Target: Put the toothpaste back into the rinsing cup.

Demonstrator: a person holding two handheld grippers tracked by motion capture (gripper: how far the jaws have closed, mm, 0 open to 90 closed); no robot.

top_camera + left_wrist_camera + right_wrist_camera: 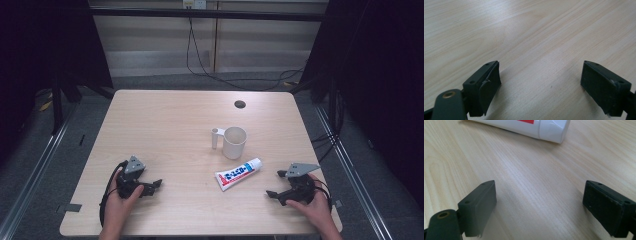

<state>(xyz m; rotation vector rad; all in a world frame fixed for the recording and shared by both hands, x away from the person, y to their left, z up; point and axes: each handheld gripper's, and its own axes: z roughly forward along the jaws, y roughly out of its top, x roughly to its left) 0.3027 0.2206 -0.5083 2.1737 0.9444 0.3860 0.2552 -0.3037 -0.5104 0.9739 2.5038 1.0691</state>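
My right gripper, jaws spread and empty, rests lower right. I should close squarely across the toothpaste tube at mid-frame, gripping its middle.

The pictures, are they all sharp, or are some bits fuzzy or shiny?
High view: dim and soft, dark at the sides, though the mug and tube read fine. Left gripper view: pale glare on the table up top, left gripper jaws a bit blurry. Right gripper view: wood grain crisp, tube cut off at the top edge, right gripper jaws soft.
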